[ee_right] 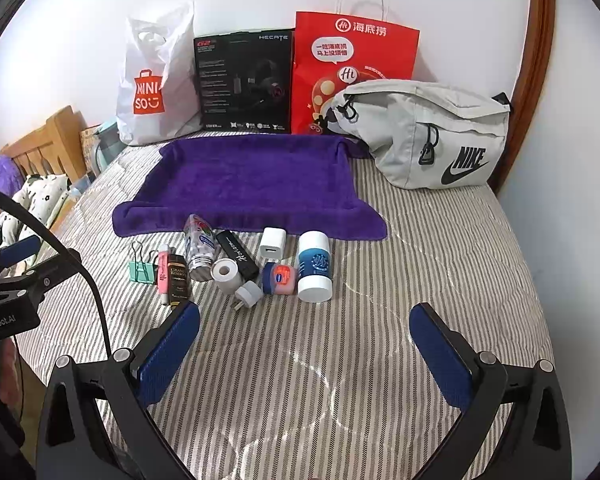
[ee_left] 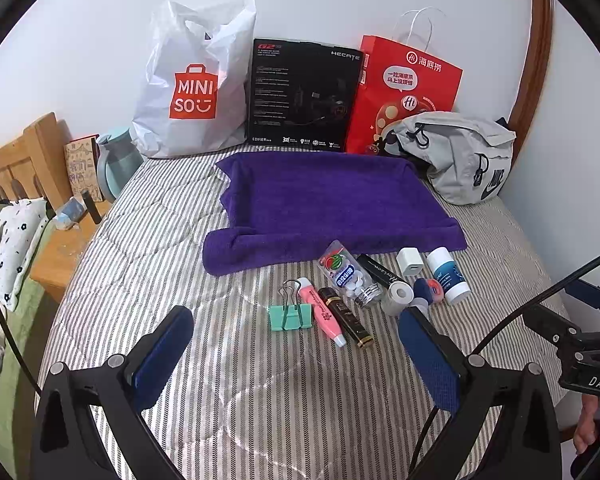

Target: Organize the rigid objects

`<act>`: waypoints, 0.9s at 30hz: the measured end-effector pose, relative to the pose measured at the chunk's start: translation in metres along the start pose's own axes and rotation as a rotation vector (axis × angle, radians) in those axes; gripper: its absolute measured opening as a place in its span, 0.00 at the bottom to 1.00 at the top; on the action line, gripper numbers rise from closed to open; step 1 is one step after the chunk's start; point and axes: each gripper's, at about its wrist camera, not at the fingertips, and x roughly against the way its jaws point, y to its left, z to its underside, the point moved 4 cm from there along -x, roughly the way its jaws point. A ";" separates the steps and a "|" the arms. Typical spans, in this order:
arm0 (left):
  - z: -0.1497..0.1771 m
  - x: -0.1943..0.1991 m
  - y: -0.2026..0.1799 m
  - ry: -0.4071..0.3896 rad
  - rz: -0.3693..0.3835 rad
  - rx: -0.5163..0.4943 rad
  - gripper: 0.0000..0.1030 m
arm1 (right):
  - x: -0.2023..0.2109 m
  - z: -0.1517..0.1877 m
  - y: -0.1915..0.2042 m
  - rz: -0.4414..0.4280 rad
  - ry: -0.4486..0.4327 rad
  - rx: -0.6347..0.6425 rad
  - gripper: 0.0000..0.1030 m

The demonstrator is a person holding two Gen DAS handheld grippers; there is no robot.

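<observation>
- Left gripper (ee_left: pixel 296 350) sits at the bottom of the left wrist frame, its blue pads spread wide with nothing between them.
- Right gripper (ee_right: pixel 305 346) sits at the bottom of the right wrist frame, also spread wide and empty.
- Both hang over a striped bedspread (ee_right: pixel 440 248).
- A purple towel (ee_right: pixel 248 184) lies flat in the middle of each frame, its edges rolled up.
- The small objects lie in a loose row just below the towel's near edge, centre of the frame.
- From the left in the right wrist frame: a green binder clip (ee_right: pixel 142 270), a pink tube (ee_right: pixel 163 268), a black-and-gold tube (ee_right: pixel 178 280) touching it.
- Next, a clear pill bottle (ee_right: pixel 199 246) lying tilted, a black stick (ee_right: pixel 236 254), a white roll (ee_right: pixel 226 274).
- Then a white cube charger (ee_right: pixel 273 243), a grey plug (ee_right: pixel 247 294), a blue-and-red jar (ee_right: pixel 281 278), a white-and-blue bottle (ee_right: pixel 315 266) on its side.
- In the left wrist frame the grey plug is mostly hidden behind the right pad (ee_left: pixel 428 356).
- Along the wall at the top: a white plastic bag (ee_right: pixel 156 80), a black box (ee_right: pixel 244 80), a red paper bag (ee_right: pixel 352 68).
- A grey waist bag (ee_right: pixel 428 132) sits at upper right, just beside the towel's far corner.
- A wooden headboard (ee_right: pixel 48 148) shows at the left edge.
</observation>
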 end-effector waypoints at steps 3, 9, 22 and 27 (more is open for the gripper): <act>0.001 -0.001 0.001 0.003 0.004 0.005 1.00 | -0.002 0.000 0.001 -0.001 0.004 0.002 1.00; 0.001 -0.001 -0.002 0.003 0.003 -0.013 1.00 | -0.002 -0.001 0.000 0.003 0.005 0.001 1.00; -0.001 -0.010 0.001 0.021 -0.017 -0.016 1.00 | -0.008 -0.002 -0.004 -0.001 0.018 -0.006 1.00; -0.001 -0.012 0.000 0.024 -0.017 -0.019 1.00 | -0.012 -0.001 -0.006 -0.014 0.020 -0.005 1.00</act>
